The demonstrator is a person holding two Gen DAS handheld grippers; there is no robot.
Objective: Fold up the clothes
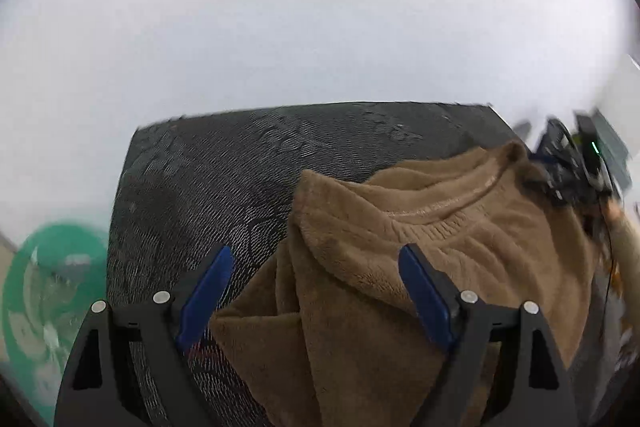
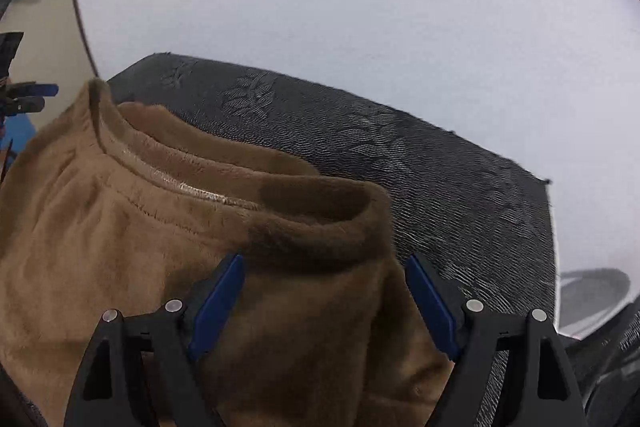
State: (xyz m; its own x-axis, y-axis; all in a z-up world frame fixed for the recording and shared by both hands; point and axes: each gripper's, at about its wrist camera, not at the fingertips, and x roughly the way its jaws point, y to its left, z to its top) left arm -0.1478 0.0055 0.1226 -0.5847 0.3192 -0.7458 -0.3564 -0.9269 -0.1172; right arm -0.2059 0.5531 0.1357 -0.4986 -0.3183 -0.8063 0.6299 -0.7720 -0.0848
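Soft, even light fills both views, washing the pale grey-white backdrop (image 1: 320,7) to a near-featureless glow. The dark patterned woven cloth (image 1: 224,171) glints faintly along its threads. Fisheye bending curves that cloth's edges, and black vignette rings the corners. Left of it, a green round object (image 1: 48,291) is smeared by motion blur.

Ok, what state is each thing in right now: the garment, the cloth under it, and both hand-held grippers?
Brown fleece garment: lying bunched on the dark cloth, neckline gaping, one edge folded over, not yet folded neatly.
Dark patterned cloth: spread flat under the garment.
Left hand-held gripper: open, over the garment's edge, gripping nothing.
Right hand-held gripper: open, over the garment near the collar, gripping nothing.
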